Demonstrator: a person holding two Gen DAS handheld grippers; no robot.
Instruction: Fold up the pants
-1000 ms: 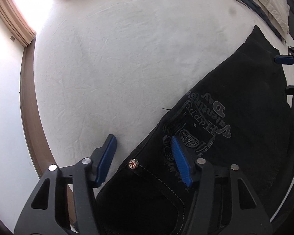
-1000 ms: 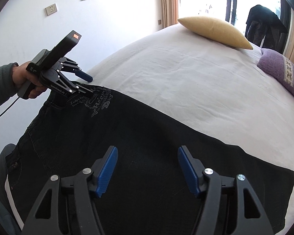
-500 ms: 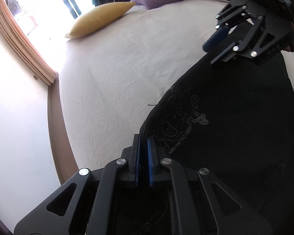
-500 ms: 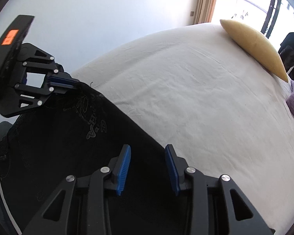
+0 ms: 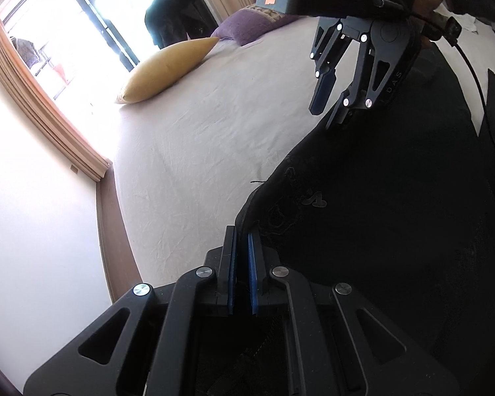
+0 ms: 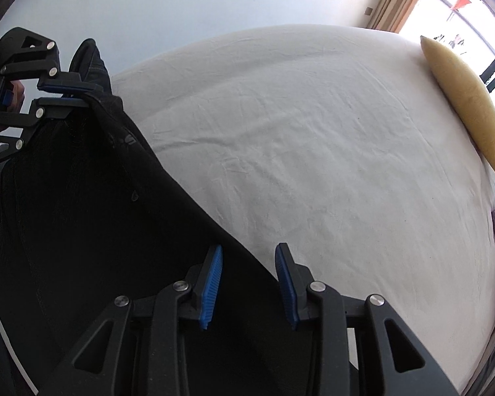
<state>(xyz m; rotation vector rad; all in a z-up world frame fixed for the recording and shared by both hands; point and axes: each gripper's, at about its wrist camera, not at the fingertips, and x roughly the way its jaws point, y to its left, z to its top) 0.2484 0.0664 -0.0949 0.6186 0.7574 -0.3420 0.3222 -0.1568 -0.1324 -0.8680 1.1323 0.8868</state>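
Observation:
Black pants [image 5: 396,217] with grey print lie on a bed with a white sheet [image 5: 214,138]. My left gripper [image 5: 241,241] is shut on the pants' waistband edge and holds it lifted. It shows in the right wrist view [image 6: 79,94] at the far left, clamped on the cloth. My right gripper [image 6: 249,257] is open, its blue pads astride the pants' [image 6: 99,217] upper edge. In the left wrist view it [image 5: 333,105] hangs over the pants, with a hand on it.
A yellow pillow [image 5: 168,69] and a purple pillow [image 5: 247,26] lie at the far side of the bed by the window. The yellow pillow shows at the right in the right wrist view [image 6: 468,105]. A wall and a wooden bed edge [image 5: 112,231] run to the left.
My left gripper closed on the waistband and lifted it. My right gripper narrowed, then reopened a little, and moved along the pants toward the left gripper and the upper edge.

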